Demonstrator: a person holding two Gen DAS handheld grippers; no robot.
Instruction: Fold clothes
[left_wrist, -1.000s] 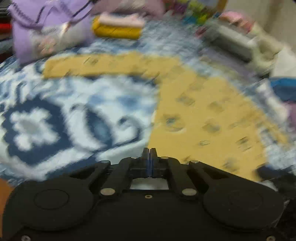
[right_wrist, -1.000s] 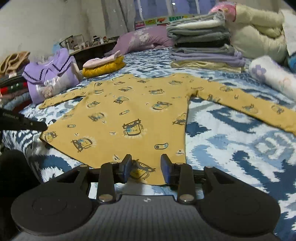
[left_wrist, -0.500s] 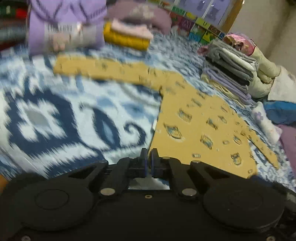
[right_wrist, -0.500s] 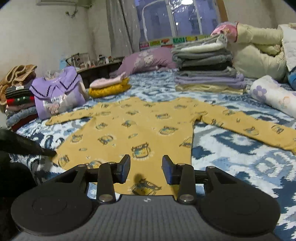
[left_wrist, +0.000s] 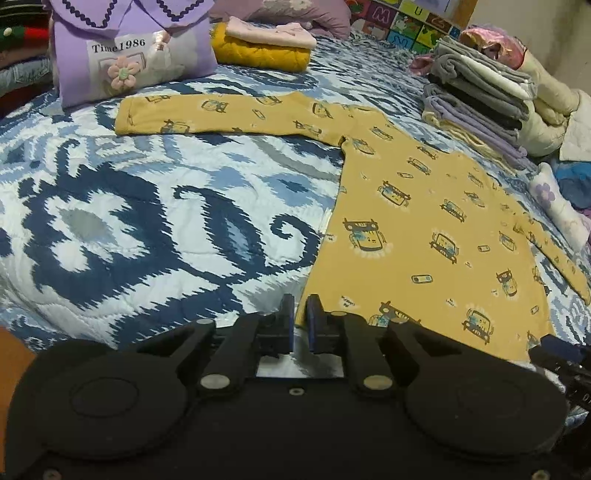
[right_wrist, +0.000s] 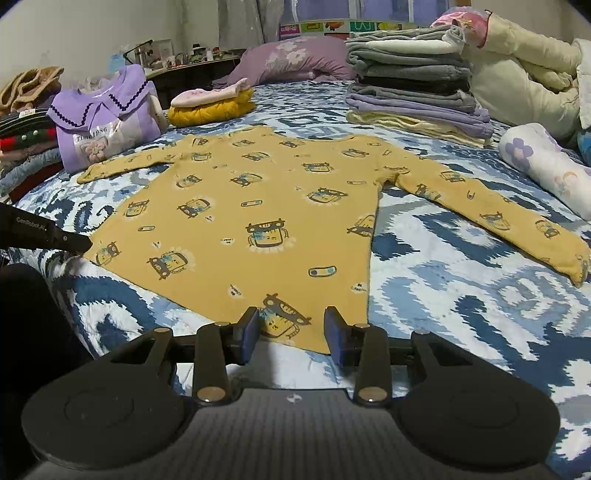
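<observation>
Lying flat and spread out on a bed with a blue and white quilt (right_wrist: 461, 295): a yellow long-sleeved top (right_wrist: 258, 206) with little cartoon cars printed all over, both sleeves stretched out to the sides, bottom hem nearest the cameras. Shown only from the right wrist: the whole top at once, a window at the back, a purple pillow (right_wrist: 295, 59), and the black tip of the left gripper (right_wrist: 70, 242) just beside the hem's corner on the left. Shown better from the left wrist: the words on the folded purple top (left_wrist: 125, 51), bright letter tiles on the wall, and a lot of bare quilt beside the one sleeve. Seen from both sides: a tall pile of folded grey and purple clothes (right_wrist: 413, 85) and a small yellow and pink pile (right_wrist: 210, 105). Left gripper (left_wrist: 301, 317) by the hem's corner, jaws a little apart and opening, with nothing clearly between them. Right gripper (right_wrist: 291, 328) spread open over the hem, not pinching anything. Hard to tell whether either one touches the cloth. Far sleeve cut short at the left view's edge.
</observation>
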